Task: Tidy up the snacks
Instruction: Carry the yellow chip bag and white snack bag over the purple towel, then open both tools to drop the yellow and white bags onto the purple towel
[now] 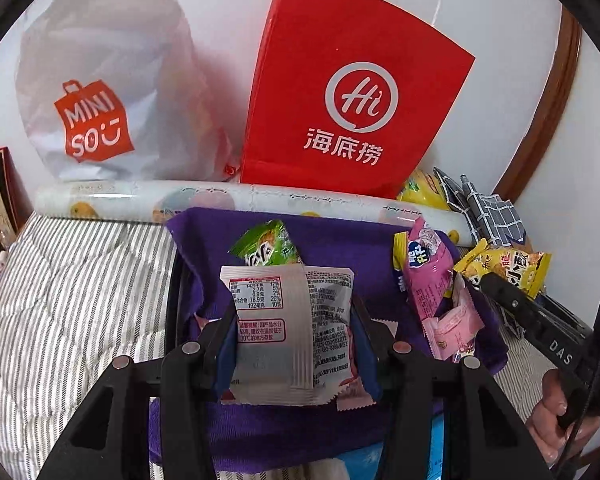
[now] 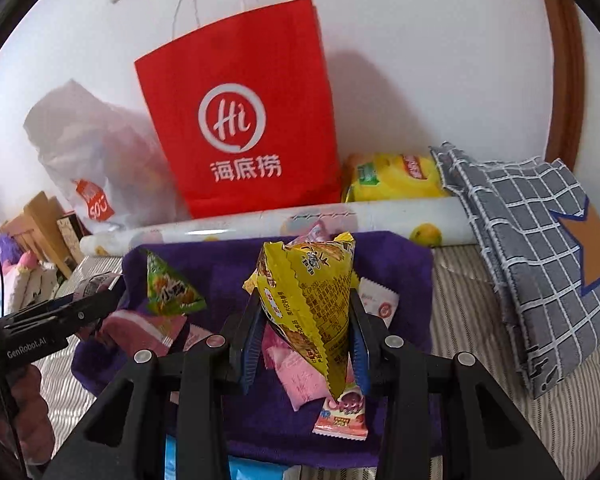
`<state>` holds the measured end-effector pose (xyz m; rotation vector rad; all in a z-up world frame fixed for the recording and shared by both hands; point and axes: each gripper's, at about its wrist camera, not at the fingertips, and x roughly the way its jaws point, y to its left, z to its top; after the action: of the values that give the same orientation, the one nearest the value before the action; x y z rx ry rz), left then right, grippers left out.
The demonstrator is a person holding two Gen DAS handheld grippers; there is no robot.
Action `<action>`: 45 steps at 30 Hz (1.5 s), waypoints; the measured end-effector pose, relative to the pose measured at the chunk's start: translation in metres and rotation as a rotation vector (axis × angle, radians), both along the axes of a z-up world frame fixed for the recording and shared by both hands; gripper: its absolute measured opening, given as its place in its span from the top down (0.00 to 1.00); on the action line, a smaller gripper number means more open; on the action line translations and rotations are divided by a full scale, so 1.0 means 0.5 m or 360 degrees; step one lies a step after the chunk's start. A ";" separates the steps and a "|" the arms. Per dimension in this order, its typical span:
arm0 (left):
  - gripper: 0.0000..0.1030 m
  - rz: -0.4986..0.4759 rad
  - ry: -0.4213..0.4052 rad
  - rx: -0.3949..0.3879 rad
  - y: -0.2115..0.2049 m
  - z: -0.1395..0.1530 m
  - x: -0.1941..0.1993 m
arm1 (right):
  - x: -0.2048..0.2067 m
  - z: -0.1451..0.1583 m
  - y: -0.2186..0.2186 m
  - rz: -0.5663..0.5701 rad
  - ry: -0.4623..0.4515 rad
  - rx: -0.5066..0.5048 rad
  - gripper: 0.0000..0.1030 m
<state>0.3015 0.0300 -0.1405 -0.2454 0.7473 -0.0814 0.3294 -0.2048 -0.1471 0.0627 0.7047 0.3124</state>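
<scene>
The silver snack packet [image 1: 290,328] is clamped between the pads of the left gripper [image 1: 296,344], hanging over the middle of the purple cloth [image 1: 340,240]. The right gripper [image 2: 304,340] is clenched on a yellow snack packet [image 2: 312,304] over the same cloth, above pink packets [image 2: 300,376]; a green packet [image 2: 172,292] lies toward its left edge. To set these down well, I would lower each over a bare patch beside like packets before letting go, keeping the two tools apart. The red bag [image 2: 240,120] stands beyond the far edge.
</scene>
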 end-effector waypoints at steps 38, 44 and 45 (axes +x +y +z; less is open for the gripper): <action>0.52 -0.0104 -0.0126 0.0027 -0.046 -0.015 -0.016 | -0.015 -0.028 0.025 0.0117 0.0077 0.0028 0.42; 0.52 -0.0099 -0.0075 0.0047 -0.058 -0.036 0.000 | -0.018 -0.020 0.020 0.0110 0.0054 0.0032 0.41; 0.52 -0.0100 -0.0077 0.0049 -0.059 -0.037 0.000 | -0.018 -0.019 0.019 0.0109 0.0053 0.0034 0.41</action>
<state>0.3015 0.0007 -0.1588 -0.1900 0.7075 -0.1351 0.3204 -0.1953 -0.1567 0.0645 0.7374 0.3853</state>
